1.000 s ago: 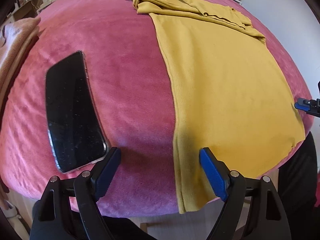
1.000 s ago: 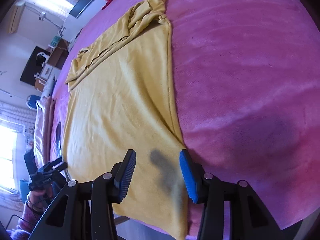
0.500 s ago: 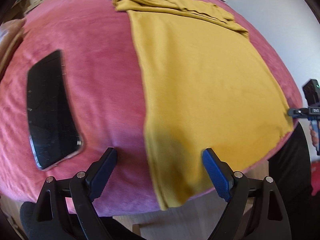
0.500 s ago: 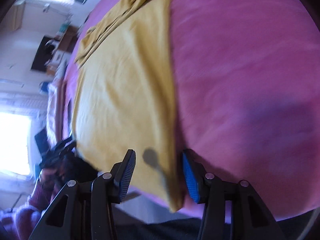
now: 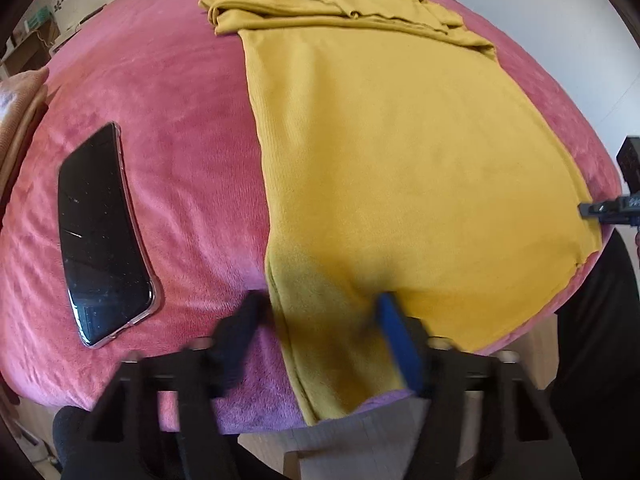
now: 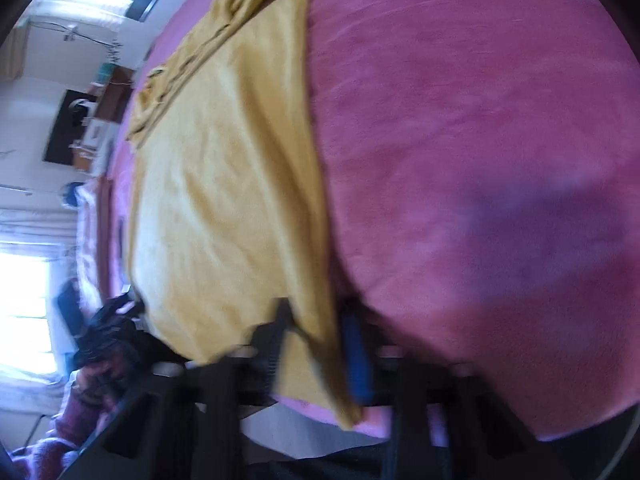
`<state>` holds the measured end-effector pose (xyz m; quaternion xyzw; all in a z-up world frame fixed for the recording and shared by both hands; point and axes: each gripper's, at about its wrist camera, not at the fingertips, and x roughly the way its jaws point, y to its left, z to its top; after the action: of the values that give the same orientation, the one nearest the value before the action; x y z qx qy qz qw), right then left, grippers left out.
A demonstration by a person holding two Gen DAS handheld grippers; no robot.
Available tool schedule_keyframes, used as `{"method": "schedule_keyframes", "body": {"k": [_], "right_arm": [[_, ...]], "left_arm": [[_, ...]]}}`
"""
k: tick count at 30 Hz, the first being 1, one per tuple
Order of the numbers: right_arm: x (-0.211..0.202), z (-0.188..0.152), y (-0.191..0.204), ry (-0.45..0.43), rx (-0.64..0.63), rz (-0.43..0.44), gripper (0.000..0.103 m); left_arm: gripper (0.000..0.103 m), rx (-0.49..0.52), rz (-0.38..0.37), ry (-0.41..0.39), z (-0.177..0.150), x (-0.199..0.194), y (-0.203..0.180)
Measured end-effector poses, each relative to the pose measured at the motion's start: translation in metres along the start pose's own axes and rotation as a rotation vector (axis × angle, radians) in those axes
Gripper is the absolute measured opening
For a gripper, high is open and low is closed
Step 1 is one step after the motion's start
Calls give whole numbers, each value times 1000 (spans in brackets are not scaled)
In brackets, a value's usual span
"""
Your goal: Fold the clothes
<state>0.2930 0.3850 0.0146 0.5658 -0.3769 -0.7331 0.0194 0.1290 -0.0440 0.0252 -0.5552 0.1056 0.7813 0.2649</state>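
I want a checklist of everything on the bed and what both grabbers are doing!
Surface: pink fleece blanket covering the bed.
Job's things: yellow garment spread flat, sleeves bunched at the far end, near hem hanging over the edge.
Clutter: black phone lying left of the garment; peach cloth at the left edge.
Grippers: left gripper closing, near-left hem corner between its jaws; right gripper shut on the near-right hem corner.
Cables: nothing seen on the bed.
Surroundings: bright window, shelves and furniture, blurred.
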Motion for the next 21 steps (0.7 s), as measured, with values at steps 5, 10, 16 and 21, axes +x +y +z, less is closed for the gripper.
{"method": "schedule_keyframes", "body": {"k": [5,10,16,21], "right_arm": [[-3,-8,-1,-20,30,82,5],[-13,-6,2,-70,86,249,4],[-29,-7,17,-82,62,309,4],[-52,-14,21,-84,35,364,4]], "left_arm": [[9,-30,-84,15,8,-5,2],[7,-190,-239,21,13,-10,22],[7,-168,-283,-21,-5,-42,34],[7,-176,-337,-53,-11,-59,28]]}}
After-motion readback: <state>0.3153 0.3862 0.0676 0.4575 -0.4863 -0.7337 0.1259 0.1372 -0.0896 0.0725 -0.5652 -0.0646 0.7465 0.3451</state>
